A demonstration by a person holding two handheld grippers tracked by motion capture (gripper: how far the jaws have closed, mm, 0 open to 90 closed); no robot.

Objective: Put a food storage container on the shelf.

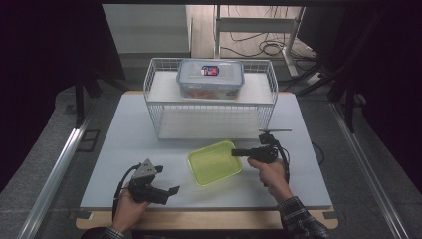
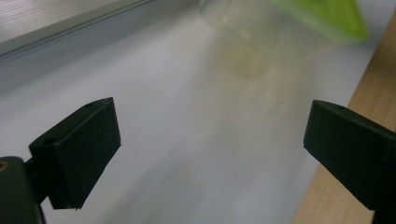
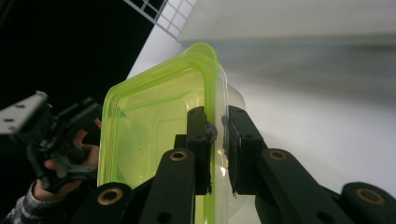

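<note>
A clear tub with a lime-green rim [image 1: 214, 162] sits tilted near the middle of the white table. My right gripper [image 1: 238, 152] reaches in from the right and is shut on the tub's right wall. In the right gripper view the two pads [image 3: 218, 135] pinch that wall, one inside the tub [image 3: 149, 126] and one outside. My left gripper [image 1: 168, 179] rests near the front left of the table, jaws wide apart with nothing between them. Its own view has the open jaws [image 2: 210, 140] over bare table, with the tub [image 2: 327, 14] blurred ahead.
A white wire basket [image 1: 154, 107] stands at the back of the table, and a clear lidded box [image 1: 210, 78] sits in its upper part. The table's wooden front edge [image 1: 199, 219] runs just behind both hands. Cables lie on the floor beyond.
</note>
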